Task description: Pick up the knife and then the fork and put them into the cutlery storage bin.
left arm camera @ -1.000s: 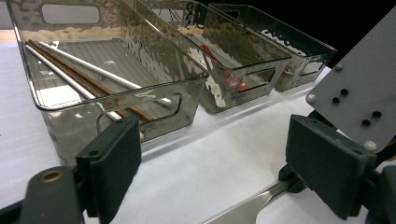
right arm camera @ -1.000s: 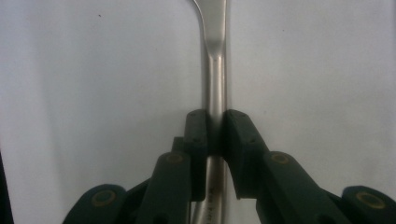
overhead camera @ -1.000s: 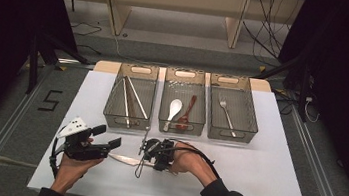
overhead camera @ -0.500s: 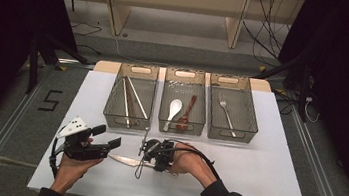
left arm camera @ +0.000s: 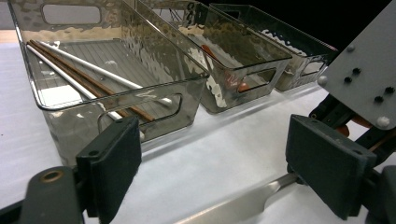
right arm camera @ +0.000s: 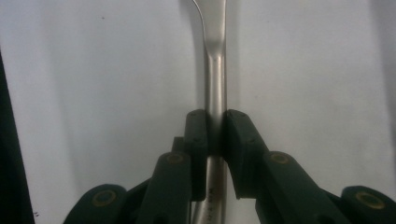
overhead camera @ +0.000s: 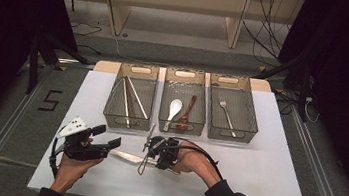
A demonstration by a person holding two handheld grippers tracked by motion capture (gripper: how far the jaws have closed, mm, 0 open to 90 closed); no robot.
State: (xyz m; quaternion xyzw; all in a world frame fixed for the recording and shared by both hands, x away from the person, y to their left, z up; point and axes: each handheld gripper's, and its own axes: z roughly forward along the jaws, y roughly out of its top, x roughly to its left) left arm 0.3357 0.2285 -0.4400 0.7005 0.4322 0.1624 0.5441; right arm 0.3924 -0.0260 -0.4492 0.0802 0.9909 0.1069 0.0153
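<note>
A silver table knife (overhead camera: 127, 156) lies on the white table, its blade pointing left. My right gripper (overhead camera: 151, 159) is shut on the knife's handle (right arm camera: 215, 88); in the right gripper view both pads press the metal shaft between them (right arm camera: 215, 130). My left gripper (overhead camera: 108, 136) is held just left of the blade tip, open, with nothing between its pads (left arm camera: 219, 172). The blade (left arm camera: 233, 207) lies on the table below and between them, close to the right-hand pad (left arm camera: 327, 158).
Three clear grey bins stand in a row behind the grippers. The left bin (overhead camera: 111, 108) holds chopsticks (overhead camera: 127, 97), the middle one (overhead camera: 162, 116) a white spoon (overhead camera: 175, 107) and a red-brown spoon (overhead camera: 186, 113), the right one (overhead camera: 252, 122) a fork (overhead camera: 226, 112).
</note>
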